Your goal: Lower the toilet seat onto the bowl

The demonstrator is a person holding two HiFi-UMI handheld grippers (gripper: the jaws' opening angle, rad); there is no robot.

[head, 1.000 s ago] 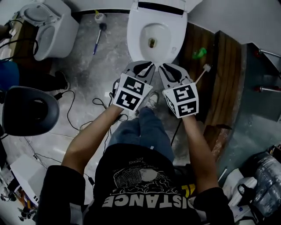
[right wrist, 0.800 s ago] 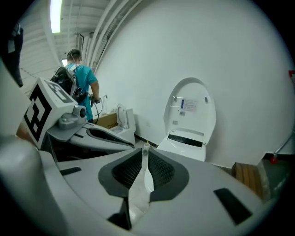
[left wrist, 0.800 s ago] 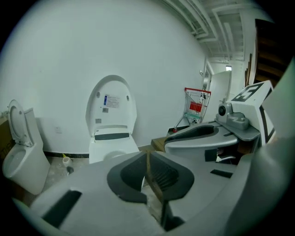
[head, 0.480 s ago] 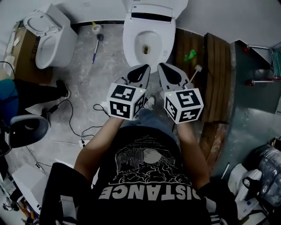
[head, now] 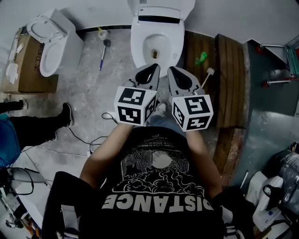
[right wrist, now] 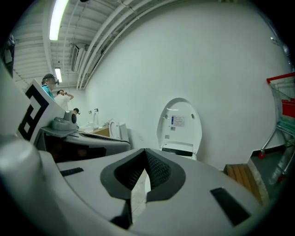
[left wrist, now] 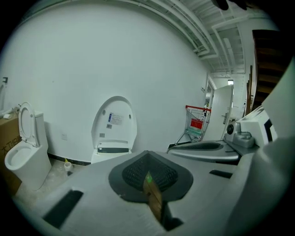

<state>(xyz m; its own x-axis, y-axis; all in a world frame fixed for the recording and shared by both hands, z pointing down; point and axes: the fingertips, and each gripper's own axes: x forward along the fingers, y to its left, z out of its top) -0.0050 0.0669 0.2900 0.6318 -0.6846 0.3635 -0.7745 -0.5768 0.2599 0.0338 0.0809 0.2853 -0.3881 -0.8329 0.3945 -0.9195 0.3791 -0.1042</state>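
Note:
The white toilet bowl (head: 155, 44) stands against the far wall with its seat and lid (head: 161, 8) raised upright. Both show as a tall oval (left wrist: 114, 125) in the left gripper view and again as a raised lid (right wrist: 179, 123) in the right gripper view. My left gripper (head: 154, 68) and right gripper (head: 171, 69) hover side by side just short of the bowl's front rim, touching nothing. Both are shut with nothing between the jaws, as the left gripper (left wrist: 147, 156) and right gripper (right wrist: 144, 157) show close up.
A second toilet (head: 50, 43) and a cardboard box (head: 27, 70) stand at the left. A toilet brush (head: 104, 44) lies on the floor. To the right of the bowl is a wooden platform (head: 229, 79) with a green item (head: 201, 58) and a white brush (head: 209, 73). Cables (head: 88, 140) and a bystander's leg (head: 37, 126) cross the floor at the left. A red cart (left wrist: 197, 122) stands further right.
The head view has drifted, so the toilet sits higher in frame and the black chair at the left is gone. Both grippers stay together before the bowl, their jaws drawn fully together.

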